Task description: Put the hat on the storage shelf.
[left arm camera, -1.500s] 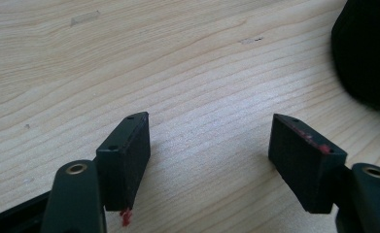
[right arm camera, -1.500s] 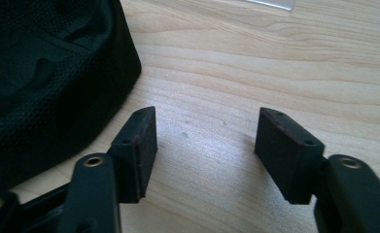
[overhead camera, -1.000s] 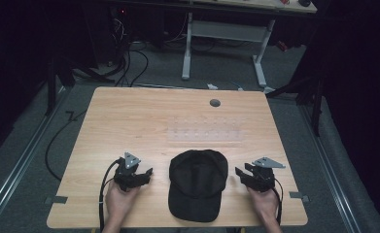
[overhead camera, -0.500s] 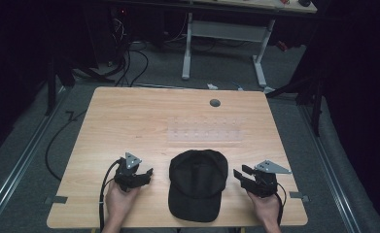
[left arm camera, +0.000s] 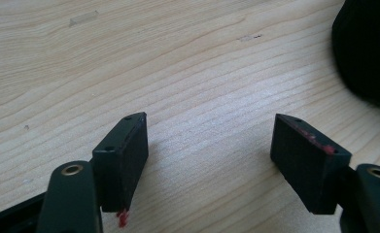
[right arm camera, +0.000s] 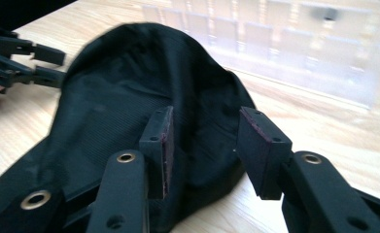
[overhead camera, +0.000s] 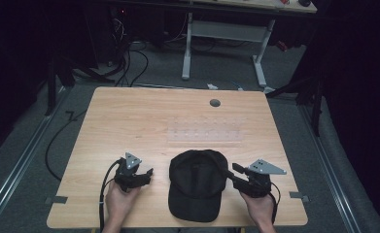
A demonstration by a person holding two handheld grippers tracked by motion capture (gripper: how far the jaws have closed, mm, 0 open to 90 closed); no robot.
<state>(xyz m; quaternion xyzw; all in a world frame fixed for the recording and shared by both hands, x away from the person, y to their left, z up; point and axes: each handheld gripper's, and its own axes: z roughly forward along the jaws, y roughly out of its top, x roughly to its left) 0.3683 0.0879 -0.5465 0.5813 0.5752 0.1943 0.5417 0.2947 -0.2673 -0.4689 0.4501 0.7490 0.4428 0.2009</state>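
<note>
A black cap (overhead camera: 197, 187) lies on the wooden table (overhead camera: 129, 116) near its front edge, brim toward the person. My left gripper (overhead camera: 147, 174) rests just left of it, apart from it. Its jaws stand open over bare wood in the left gripper view (left arm camera: 209, 145), where the cap's edge (left arm camera: 367, 48) shows at the top right. My right gripper (overhead camera: 229, 171) is at the cap's right side, lifted a little and pointing at the crown. Its jaws (right arm camera: 204, 145) have just been closing and still stand apart, straddling the cap's side fabric (right arm camera: 119, 97) without the pads pressing on it.
A clear plastic tray (overhead camera: 204, 130) with several compartments lies flat behind the cap, also in the right gripper view (right arm camera: 285, 48). A grey grommet hole (overhead camera: 215, 103) sits near the far edge. Cables and a desk frame stand on the floor beyond.
My right gripper has risen and moved left onto the cap's right side, with its jaws narrower. The left gripper and the cap have stayed put.
</note>
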